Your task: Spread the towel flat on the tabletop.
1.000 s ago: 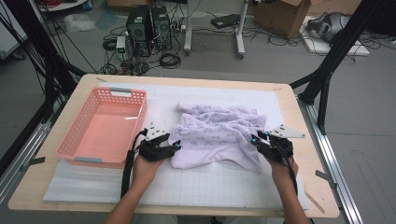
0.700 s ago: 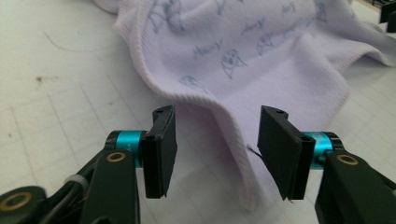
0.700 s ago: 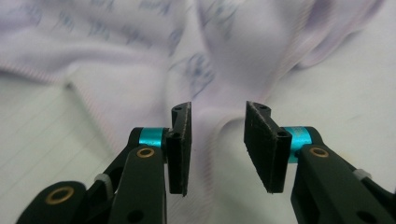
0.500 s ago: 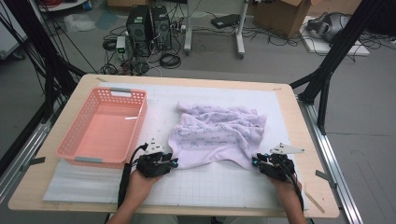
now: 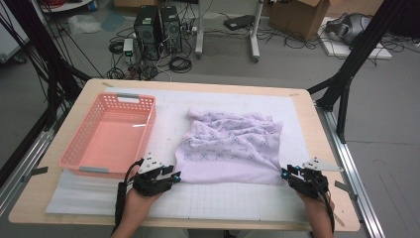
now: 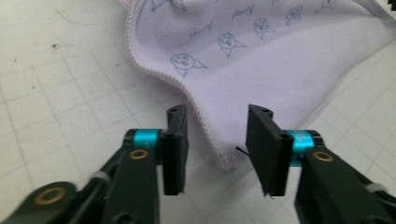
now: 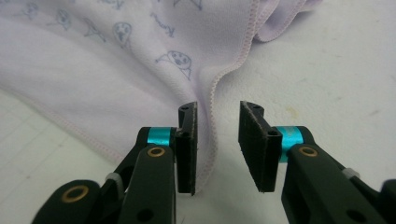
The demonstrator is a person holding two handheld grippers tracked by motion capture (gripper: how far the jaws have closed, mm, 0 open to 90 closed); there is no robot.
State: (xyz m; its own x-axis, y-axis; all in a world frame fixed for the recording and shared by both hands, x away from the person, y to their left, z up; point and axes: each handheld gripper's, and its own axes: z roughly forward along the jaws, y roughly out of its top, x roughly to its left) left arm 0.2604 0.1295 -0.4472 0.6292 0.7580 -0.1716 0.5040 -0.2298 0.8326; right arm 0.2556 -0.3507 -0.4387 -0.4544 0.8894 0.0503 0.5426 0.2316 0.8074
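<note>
Lying rumpled on the bench (image 5: 208,203) beside a pink basket (image 5: 110,140), a lilac printed towel (image 5: 230,146) has its near corners between parted jaws. The left tool (image 5: 174,176) and right tool (image 5: 286,173), jaws just opened, grip nothing. Folds hide the towel's far edge; both forearms are cut off.
</note>
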